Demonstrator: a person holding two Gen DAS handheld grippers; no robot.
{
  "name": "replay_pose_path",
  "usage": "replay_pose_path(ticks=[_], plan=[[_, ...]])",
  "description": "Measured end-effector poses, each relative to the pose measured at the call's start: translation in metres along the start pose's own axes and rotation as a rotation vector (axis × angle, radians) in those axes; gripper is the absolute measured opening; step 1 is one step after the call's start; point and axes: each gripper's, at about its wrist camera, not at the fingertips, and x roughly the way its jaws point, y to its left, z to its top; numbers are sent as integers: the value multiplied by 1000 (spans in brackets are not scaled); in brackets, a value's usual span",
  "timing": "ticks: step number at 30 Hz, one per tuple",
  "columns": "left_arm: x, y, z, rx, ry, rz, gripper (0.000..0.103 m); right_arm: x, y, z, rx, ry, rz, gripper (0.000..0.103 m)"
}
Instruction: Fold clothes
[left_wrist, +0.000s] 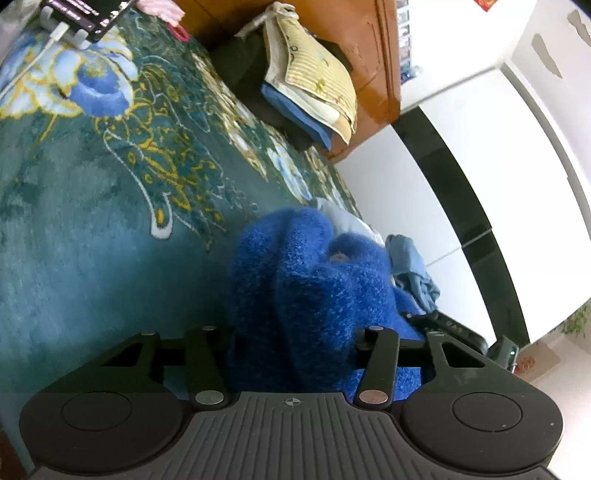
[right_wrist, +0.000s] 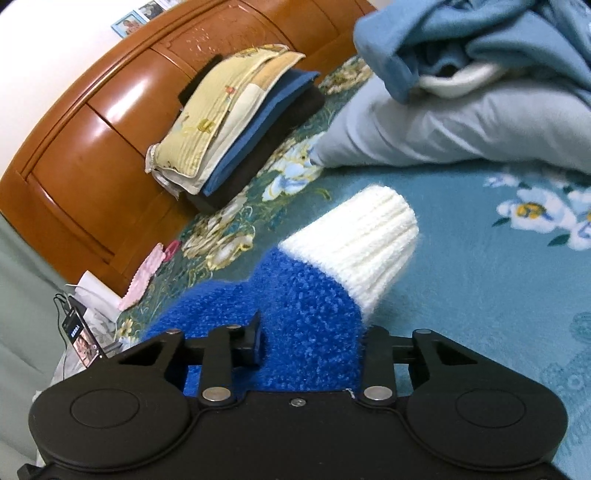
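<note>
My left gripper (left_wrist: 295, 343) and right gripper (right_wrist: 306, 347) each pinch the fuzzy blue sweater (right_wrist: 291, 306) on the teal floral bedspread (right_wrist: 480, 295), its white ribbed cuff (right_wrist: 362, 243) pointing toward one o'clock.

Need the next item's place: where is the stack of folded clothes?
In both views the stack of folded clothes lies on the bed against the wooden headboard, beyond the blue sweater.

light: bright, even | glare: headboard (right_wrist: 92, 122) | edges: fisheye-bent, dark corners | blur: slight at rims
</note>
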Motion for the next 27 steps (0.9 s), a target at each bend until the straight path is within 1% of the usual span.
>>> replay_pose_path(ticks=[3,8,10,15,18,22,27], plan=[[-2,-2,5,21,22,-8,43,-14,5,-4,8,-40,8,33],[-6,-8,13,49,55,-31,40,-40,8,-15,37,-82,8,33],[-8,-15,15,82,64,-40,39,-53,8,-21,48,-97,11,33],[-6,-33,13,111,116,-82,38,-93,7,-41,63,-138,6,32],[-2,-50,4,139,162,-115,37,-124,0,-54,84,-175,-4,32],[7,-80,-15,189,229,-164,37,-172,-16,-70,114,-234,-37,32],[31,-127,-50,255,319,-232,37,-240,-42,-86,146,-324,-91,32]])
